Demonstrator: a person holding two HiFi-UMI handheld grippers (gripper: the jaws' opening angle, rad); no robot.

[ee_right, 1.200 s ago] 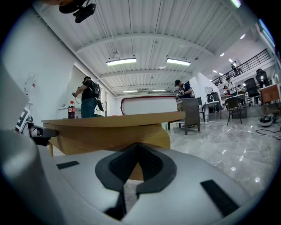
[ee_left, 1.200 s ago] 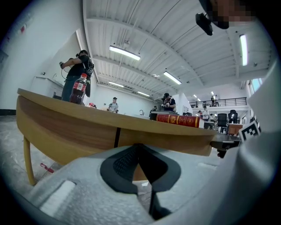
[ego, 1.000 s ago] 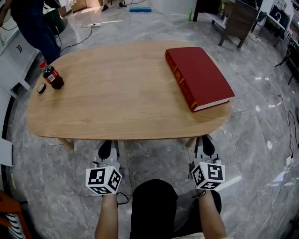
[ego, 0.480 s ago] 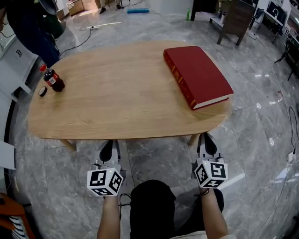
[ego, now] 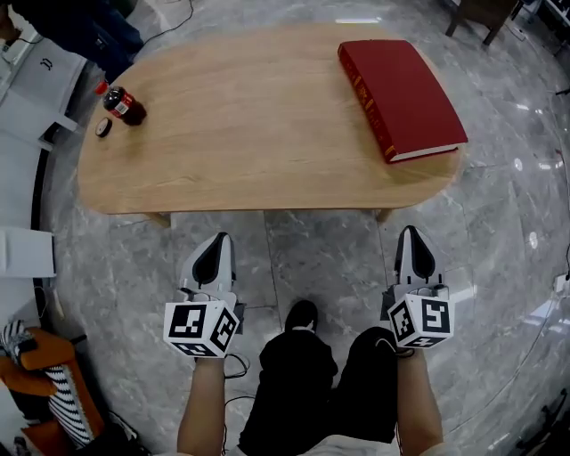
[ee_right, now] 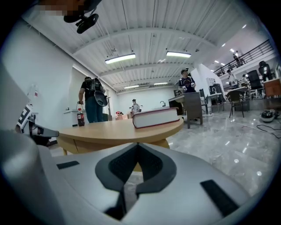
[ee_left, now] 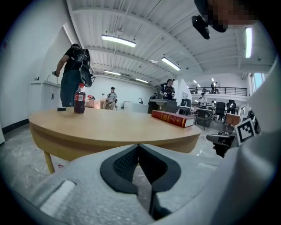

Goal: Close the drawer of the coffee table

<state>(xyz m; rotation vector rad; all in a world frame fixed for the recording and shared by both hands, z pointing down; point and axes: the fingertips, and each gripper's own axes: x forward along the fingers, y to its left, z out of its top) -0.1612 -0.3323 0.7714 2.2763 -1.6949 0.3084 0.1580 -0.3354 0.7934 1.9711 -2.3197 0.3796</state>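
The oval wooden coffee table (ego: 267, 116) fills the upper head view. No drawer front shows under its near edge, in the head view or in either gripper view. My left gripper (ego: 216, 239) hovers over the grey floor a little short of that edge, jaws shut and empty. My right gripper (ego: 411, 232) does the same below the table's right end, also shut and empty. In the left gripper view the left gripper (ee_left: 138, 145) points at the table rim (ee_left: 109, 136). The right gripper (ee_right: 137, 144) faces the table (ee_right: 118, 129) from the book's end.
A thick red book (ego: 401, 85) lies on the table's right end. A cola bottle (ego: 120, 102) and its loose cap (ego: 104, 127) stand at the far left. A person (ego: 85, 27) stands beyond that corner beside white cabinets (ego: 31, 80). My legs and a shoe (ego: 301, 313) lie between the grippers.
Both grippers have drawn back from under the table's front edge toward me, and a strip of floor now separates them from it. The camera has pulled back from the table too.
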